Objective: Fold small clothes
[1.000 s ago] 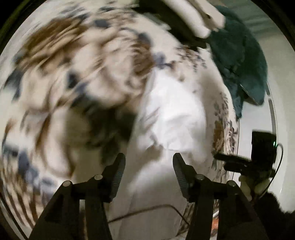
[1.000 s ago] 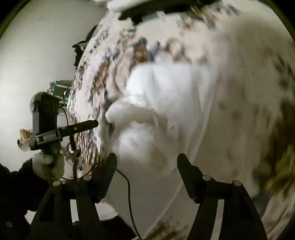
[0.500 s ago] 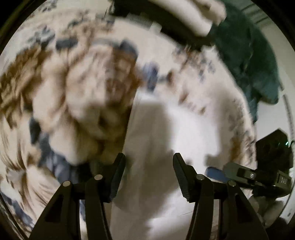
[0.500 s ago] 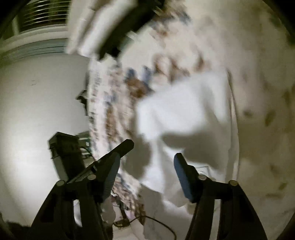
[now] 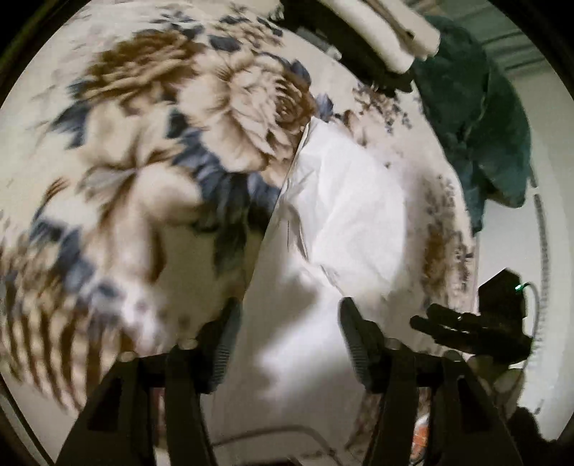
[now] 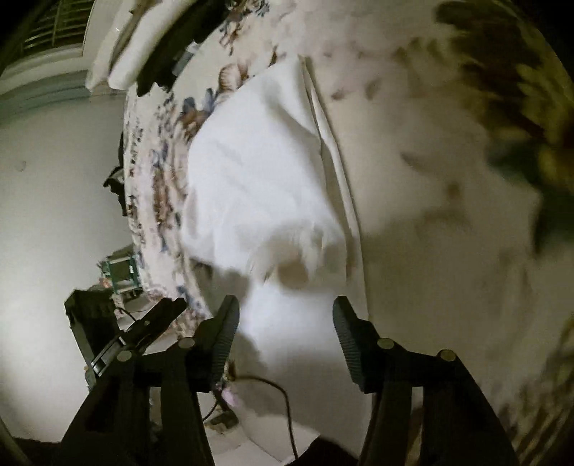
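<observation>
A white garment [image 5: 344,222] lies flat on a floral blanket [image 5: 150,161], creased, with a folded edge along its left side. It also shows in the right wrist view [image 6: 258,172]. My left gripper [image 5: 288,322] is open and empty, its jaws just above the garment's near end. My right gripper [image 6: 285,317] is open and empty, also over the garment's near end. Each gripper shows in the other's view: the right one [image 5: 466,329] at the blanket's right edge, the left one [image 6: 143,329] at the lower left.
A dark teal cloth [image 5: 484,118] hangs at the blanket's far right corner. Folded white [image 5: 387,32] and black [image 5: 351,46] clothes are stacked at the far edge. A thin cable [image 6: 272,394] runs below the garment. A white wall [image 6: 53,179] lies beyond the blanket.
Both grippers swung across the garment and came back low over its near end. The garment now lies flatter, and the raised bunched part seen earlier is down.
</observation>
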